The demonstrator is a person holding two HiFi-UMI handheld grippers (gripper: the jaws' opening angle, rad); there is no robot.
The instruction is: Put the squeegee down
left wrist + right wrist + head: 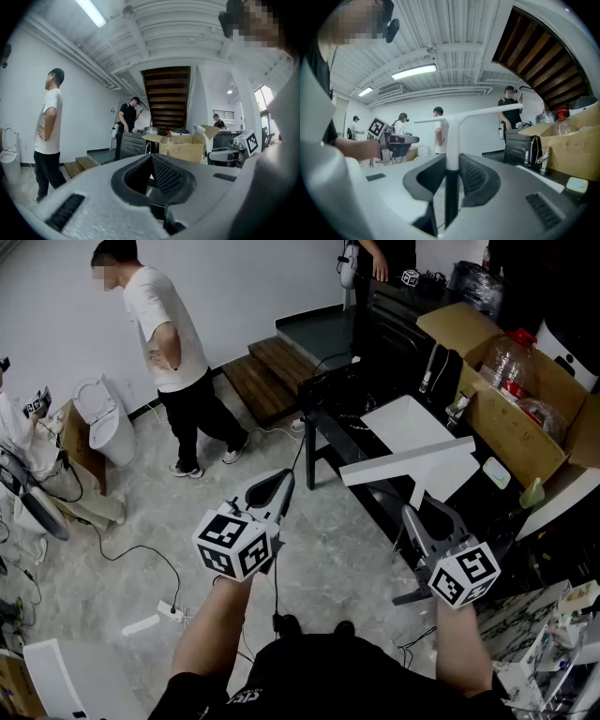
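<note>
Directly below the head camera, two forearms reach forward, each holding a grey plastic tool topped by a cube with black-and-white square markers. The right tool [419, 514] is clenched on the thin handle of a white squeegee [405, 463]. The squeegee is T-shaped, with a long straight bar across the top. It is held in the air, roughly upright, over the near edge of a black counter [342, 432] and touches no surface. In the right gripper view, the handle [452, 136] rises straight up between the two dark pads, whose surfaces have a fine mesh texture, and the bar runs across above them.

The left tool [272, 491] hangs well apart from it, over a pale floor [122, 577] with a marbled pattern. In the left gripper view, its dark textured pads [164, 174] meet at the tip with nothing between them.

On the counter lies a flat white panel [412, 423]. Beside it stands an open brown cardboard box [511, 427] holding a clear plastic bottle with a red cap [511, 357]. Farther off, a person in a white T-shirt [169, 343] stands near low wooden steps [267, 376].
</note>
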